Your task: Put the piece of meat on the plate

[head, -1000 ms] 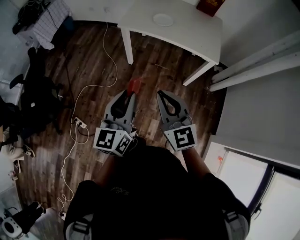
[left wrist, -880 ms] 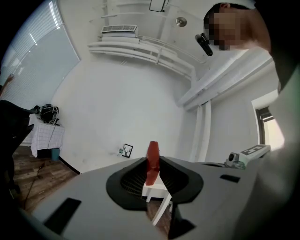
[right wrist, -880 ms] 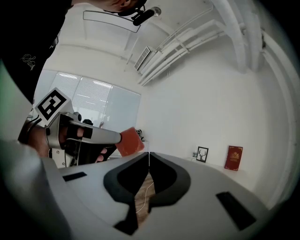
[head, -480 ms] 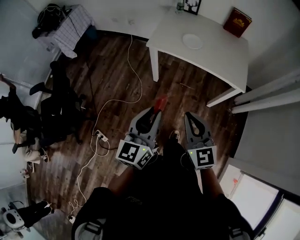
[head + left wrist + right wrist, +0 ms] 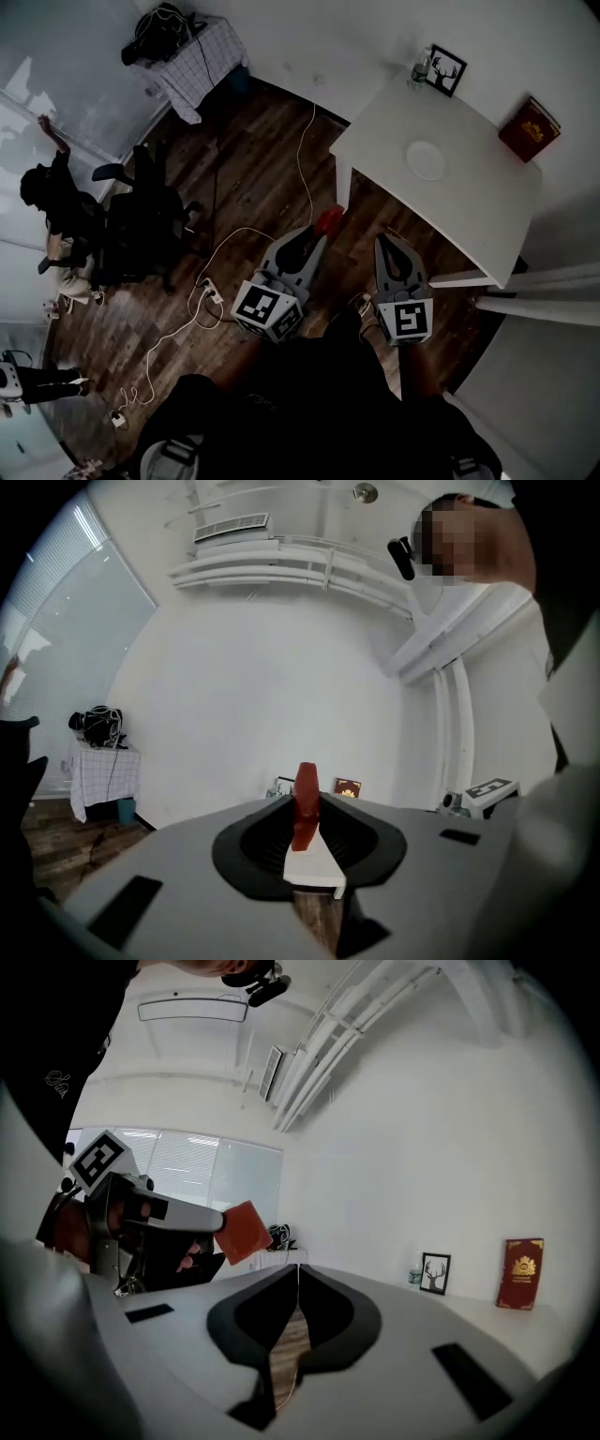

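A flat red piece of meat (image 5: pixel 329 220) stands on edge between the fingertips of my left gripper (image 5: pixel 322 234), which is shut on it above the wooden floor. The left gripper view shows the meat (image 5: pixel 306 785) clamped upright in the jaws, with the left gripper (image 5: pixel 305 814) pointing level at the white table. My right gripper (image 5: pixel 385 242) is shut and empty beside it. From the right gripper (image 5: pixel 297 1268) the held meat (image 5: pixel 246 1232) shows at the left. A white plate (image 5: pixel 427 159) lies on the white table (image 5: pixel 473 211), ahead and to the right of both grippers.
On the table's far side stand a red book (image 5: pixel 530 128), a framed deer picture (image 5: pixel 446 70) and a small bottle (image 5: pixel 419 68). A white cable (image 5: pixel 225 242) runs over the floor. At the left are a black office chair (image 5: pixel 150 216), a person (image 5: pixel 52 202) and a checked-cloth side table (image 5: pixel 202 56).
Both grippers have travelled across the floor with the meat still in the left one. The table and plate now lie closer, to the upper right.
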Available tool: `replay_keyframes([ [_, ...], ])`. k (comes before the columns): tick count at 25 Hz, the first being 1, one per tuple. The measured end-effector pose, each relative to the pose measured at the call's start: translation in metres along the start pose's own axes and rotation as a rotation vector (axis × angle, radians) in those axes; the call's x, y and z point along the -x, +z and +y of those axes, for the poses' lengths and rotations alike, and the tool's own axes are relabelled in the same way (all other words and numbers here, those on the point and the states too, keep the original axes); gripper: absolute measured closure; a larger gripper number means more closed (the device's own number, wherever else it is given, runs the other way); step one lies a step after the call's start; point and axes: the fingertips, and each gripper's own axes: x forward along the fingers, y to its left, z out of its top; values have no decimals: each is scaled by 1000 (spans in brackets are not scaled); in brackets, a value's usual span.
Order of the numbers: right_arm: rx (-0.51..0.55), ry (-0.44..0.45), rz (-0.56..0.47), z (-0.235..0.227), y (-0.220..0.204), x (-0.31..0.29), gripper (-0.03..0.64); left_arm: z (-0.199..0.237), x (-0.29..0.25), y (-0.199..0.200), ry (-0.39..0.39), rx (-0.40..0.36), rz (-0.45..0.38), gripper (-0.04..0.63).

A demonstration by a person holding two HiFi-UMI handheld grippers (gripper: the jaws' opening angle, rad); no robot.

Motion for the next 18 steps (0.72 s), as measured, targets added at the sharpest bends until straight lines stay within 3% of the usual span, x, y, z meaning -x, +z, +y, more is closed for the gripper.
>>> replay_keyframes([
  [7,-8,14,0,-77,-1,-25,594,-8,-88,9,-1,-25,10,512],
  [18,-69,-116,19,-146,-17,-14,594,-33,-171,-17,-126,-19,131,512],
])
